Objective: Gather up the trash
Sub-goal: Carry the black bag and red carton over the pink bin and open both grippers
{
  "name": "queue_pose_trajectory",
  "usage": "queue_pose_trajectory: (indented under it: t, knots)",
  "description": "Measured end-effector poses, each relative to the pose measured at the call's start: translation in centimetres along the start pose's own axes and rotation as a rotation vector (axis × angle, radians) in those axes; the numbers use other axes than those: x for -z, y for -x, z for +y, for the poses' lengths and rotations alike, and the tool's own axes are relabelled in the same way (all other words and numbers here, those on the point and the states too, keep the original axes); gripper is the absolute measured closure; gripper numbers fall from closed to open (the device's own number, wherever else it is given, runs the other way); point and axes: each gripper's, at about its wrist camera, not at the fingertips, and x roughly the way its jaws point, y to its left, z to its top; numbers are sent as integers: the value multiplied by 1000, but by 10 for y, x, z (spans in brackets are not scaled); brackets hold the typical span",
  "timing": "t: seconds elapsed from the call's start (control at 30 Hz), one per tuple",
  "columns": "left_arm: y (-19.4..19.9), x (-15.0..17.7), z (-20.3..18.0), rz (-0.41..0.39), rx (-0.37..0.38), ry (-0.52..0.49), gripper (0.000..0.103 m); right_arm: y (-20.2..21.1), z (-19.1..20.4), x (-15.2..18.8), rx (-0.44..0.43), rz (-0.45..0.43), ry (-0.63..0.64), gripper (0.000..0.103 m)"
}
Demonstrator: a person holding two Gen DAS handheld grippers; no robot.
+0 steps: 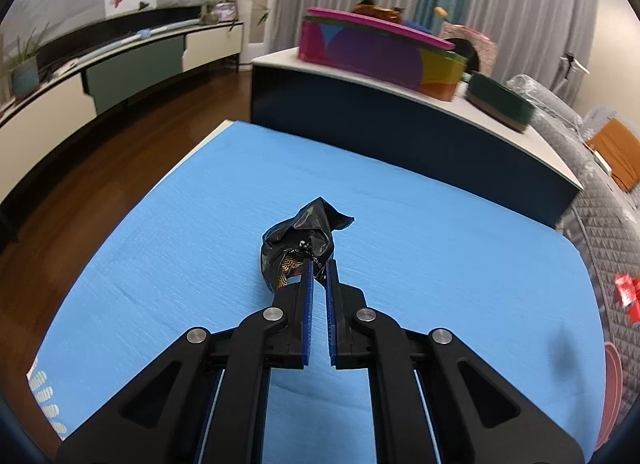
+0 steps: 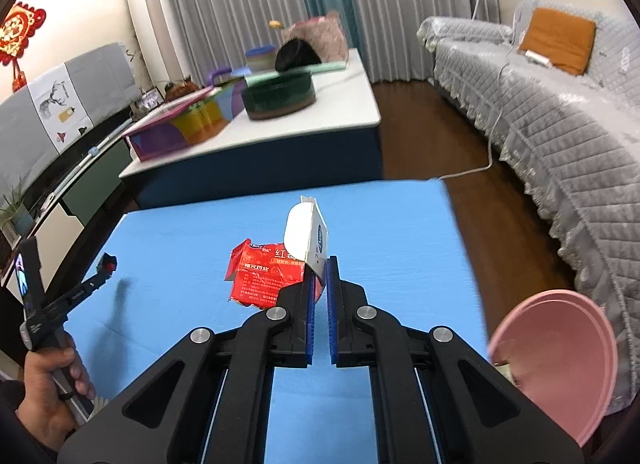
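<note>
In the left wrist view my left gripper (image 1: 319, 266) is shut on a crumpled black wrapper (image 1: 298, 236) with gold print, held above the blue mat (image 1: 440, 264). In the right wrist view my right gripper (image 2: 320, 264) is shut on a white and blue carton piece (image 2: 306, 234) together with a red packet (image 2: 266, 278), held above the blue mat (image 2: 180, 248). The left gripper also shows at the left of the right wrist view (image 2: 106, 266), held in a hand.
A pink bin (image 2: 556, 356) stands at the mat's right edge, next to a grey covered sofa (image 2: 560, 124). A low white-topped table (image 2: 340, 112) with colourful boxes and a green round box lies beyond the mat. Wooden floor and a long cabinet lie left.
</note>
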Motion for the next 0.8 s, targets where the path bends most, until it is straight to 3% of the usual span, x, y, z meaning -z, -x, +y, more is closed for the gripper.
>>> queue_pose_trajectory:
  t: [0.27,0.8]
  knots:
    - [22,6,-28,-28,60,-72,97,45,-18,13,79,-54,-9,97]
    - [57,27,-104,-66,221,-216,97,66,-47,39,214,-96,-16,97]
